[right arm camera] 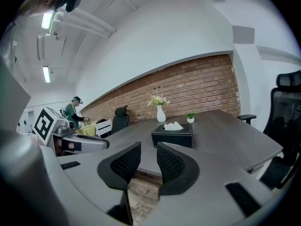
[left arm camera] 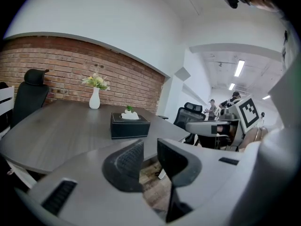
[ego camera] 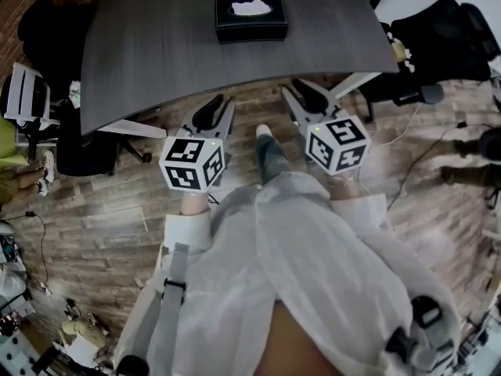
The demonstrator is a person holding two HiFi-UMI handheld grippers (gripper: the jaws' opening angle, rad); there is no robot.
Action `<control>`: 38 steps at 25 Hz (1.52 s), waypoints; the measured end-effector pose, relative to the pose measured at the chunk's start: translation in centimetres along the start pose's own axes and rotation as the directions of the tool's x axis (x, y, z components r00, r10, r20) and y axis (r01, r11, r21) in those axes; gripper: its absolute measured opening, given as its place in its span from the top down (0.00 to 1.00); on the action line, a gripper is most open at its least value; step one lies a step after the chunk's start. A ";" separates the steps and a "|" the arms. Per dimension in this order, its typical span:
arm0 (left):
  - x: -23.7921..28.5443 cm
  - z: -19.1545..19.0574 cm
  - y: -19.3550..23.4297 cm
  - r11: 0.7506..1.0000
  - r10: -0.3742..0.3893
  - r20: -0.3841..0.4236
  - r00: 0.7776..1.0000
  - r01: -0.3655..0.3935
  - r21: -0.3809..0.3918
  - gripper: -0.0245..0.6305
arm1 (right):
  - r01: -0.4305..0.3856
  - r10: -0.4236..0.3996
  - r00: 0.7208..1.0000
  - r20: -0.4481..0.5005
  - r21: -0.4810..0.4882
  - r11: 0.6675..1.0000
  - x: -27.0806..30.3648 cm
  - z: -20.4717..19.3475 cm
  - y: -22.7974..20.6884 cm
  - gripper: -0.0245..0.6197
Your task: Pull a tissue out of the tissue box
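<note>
A black tissue box (ego camera: 250, 20) stands on the far middle of the dark grey table (ego camera: 156, 53), with a white tissue (ego camera: 249, 8) poking out of its top slot. In the gripper views the box (left arm camera: 130, 126) (right arm camera: 172, 135) sits ahead of both jaw pairs, well out of reach. My left gripper (ego camera: 220, 103) (left arm camera: 150, 149) and right gripper (ego camera: 302, 92) (right arm camera: 148, 157) hang side by side over the wooden floor, just short of the table's near edge. Each is open, with a narrow gap and nothing between the jaws.
A white vase of flowers (left arm camera: 94, 98) and a small potted plant (right arm camera: 190, 118) stand beyond the box. Black office chairs (ego camera: 438, 34) ring the table, one at the far left (left arm camera: 30, 95). People work at the back (right arm camera: 73, 111). A brick wall (left arm camera: 56, 69) lies behind.
</note>
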State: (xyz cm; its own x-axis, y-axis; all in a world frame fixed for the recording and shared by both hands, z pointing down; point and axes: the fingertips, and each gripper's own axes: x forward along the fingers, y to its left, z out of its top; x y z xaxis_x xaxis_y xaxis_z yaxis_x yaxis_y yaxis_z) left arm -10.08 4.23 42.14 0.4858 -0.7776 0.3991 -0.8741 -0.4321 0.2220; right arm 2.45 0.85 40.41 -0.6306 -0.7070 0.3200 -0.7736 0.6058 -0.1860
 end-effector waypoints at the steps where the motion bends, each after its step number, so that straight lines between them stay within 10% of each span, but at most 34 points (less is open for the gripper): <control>1: 1.0 0.6 0.6 1.000 0.004 0.000 1.000 -0.004 -0.001 0.85 | -0.008 0.008 1.000 -0.004 -0.001 1.000 1.1 0.4 -0.7 0.83; 26: 16.2 10.1 8.3 0.990 0.136 -0.047 0.990 -0.137 -0.024 0.85 | -0.220 0.219 0.973 -0.069 -0.014 0.975 16.8 7.0 -11.6 0.83; 38: 19.0 11.7 9.2 0.995 0.097 -0.099 0.990 -0.097 0.009 0.85 | -0.132 0.139 0.987 -0.086 0.076 0.988 16.7 6.2 -14.7 0.83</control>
State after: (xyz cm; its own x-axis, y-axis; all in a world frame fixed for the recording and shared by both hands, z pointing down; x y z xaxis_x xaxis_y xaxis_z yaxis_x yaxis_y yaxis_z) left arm -8.90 -19.86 41.36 0.3962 -0.7670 0.5047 -0.9169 -0.3591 0.1740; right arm 2.94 -22.16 42.70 -0.7242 -0.5820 0.3699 -0.6857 0.6645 -0.2971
